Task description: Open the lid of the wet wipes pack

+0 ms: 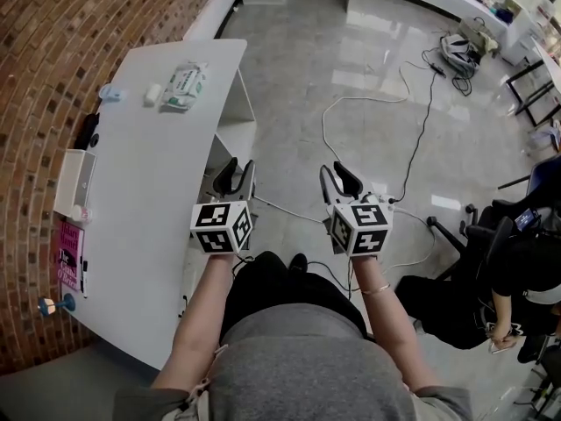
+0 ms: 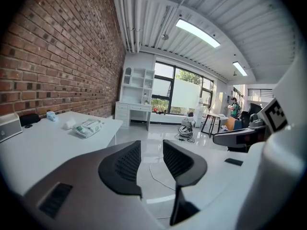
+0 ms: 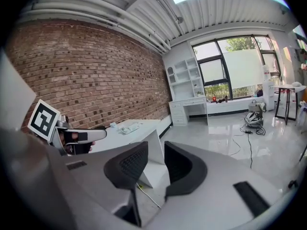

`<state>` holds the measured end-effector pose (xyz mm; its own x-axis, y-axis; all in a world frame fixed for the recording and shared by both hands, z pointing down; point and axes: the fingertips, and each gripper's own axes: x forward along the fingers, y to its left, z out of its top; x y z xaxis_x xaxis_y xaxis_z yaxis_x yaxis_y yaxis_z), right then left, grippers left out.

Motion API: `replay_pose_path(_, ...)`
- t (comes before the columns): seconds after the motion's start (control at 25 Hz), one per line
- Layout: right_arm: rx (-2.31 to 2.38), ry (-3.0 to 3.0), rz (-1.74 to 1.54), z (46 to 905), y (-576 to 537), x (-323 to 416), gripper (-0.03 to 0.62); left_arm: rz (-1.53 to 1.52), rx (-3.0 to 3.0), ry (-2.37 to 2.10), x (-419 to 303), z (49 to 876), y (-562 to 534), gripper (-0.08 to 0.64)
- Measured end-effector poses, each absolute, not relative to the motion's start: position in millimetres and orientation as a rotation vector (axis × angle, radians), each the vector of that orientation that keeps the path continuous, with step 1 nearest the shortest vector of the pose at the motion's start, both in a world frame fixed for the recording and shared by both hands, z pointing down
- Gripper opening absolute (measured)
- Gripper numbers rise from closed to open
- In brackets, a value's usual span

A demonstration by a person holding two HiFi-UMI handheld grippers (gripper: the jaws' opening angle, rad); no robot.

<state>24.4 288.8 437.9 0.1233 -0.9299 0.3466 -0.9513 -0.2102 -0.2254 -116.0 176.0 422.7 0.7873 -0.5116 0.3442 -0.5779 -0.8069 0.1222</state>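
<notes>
The wet wipes pack (image 1: 184, 86) is white and green and lies flat near the far end of the white table (image 1: 140, 200). It also shows small and distant in the left gripper view (image 2: 87, 127) and the right gripper view (image 3: 128, 127). My left gripper (image 1: 239, 167) hovers just off the table's right edge, well short of the pack. Its jaws stand open with nothing between them (image 2: 151, 147). My right gripper (image 1: 333, 169) hangs over the floor further right, also open and empty (image 3: 156, 150).
A small white roll (image 1: 152, 94) and a blue item (image 1: 111, 93) lie left of the pack. A white box (image 1: 74, 182), a black object (image 1: 86, 132) and a pink booklet (image 1: 68, 254) line the table's wall side. Cables (image 1: 412, 103) cross the floor. A person (image 1: 517, 270) sits at right.
</notes>
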Motion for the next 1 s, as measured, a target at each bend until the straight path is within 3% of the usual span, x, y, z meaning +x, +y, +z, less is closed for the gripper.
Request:
replay_pose_path(0.56,2.342,-1.94,0.741,450.0,236.1,49.4,0.135,0.478,2.76,-0.813,-75.2,434.8,117.6,0.149)
replay_pose_path(1.0,2.277,-1.978,0.769,451.5,110.6,84.7,0.133,0.499,2.753,-0.857,-38.3,437.0,-2.9,0.173)
